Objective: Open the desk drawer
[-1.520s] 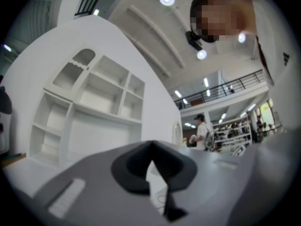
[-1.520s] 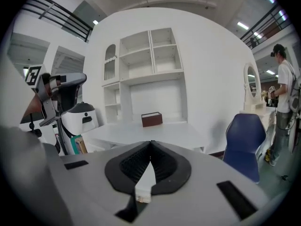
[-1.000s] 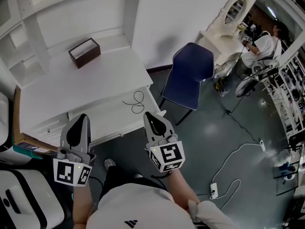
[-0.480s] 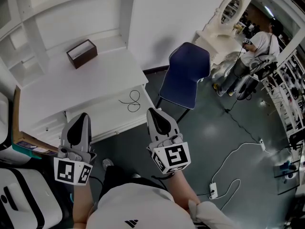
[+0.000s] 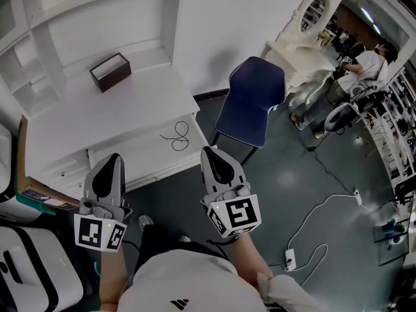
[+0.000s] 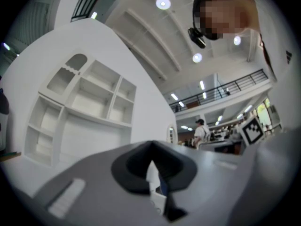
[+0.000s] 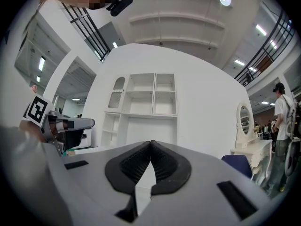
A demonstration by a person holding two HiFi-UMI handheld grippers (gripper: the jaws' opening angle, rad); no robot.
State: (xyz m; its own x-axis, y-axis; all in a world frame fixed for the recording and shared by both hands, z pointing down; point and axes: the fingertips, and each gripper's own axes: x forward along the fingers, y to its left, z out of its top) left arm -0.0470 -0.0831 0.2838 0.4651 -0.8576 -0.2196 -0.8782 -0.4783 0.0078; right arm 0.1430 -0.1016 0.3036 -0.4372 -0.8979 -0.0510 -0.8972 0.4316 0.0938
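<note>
right gripper [image 5: 212,153] lifts slightly, lower centre. jaws closed, empty. left gripper [image 5: 111,161] likewise closed, lower left. desk drawer [image 5: 140,158] centre left, seemingly pulled out already, so both hover clear of its front.

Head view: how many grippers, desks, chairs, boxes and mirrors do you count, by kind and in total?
Grippers: 2 (left gripper, right gripper)
Desk: 1
Chair: 1
Box: 1
Mirror: 1
Total: 6
</note>
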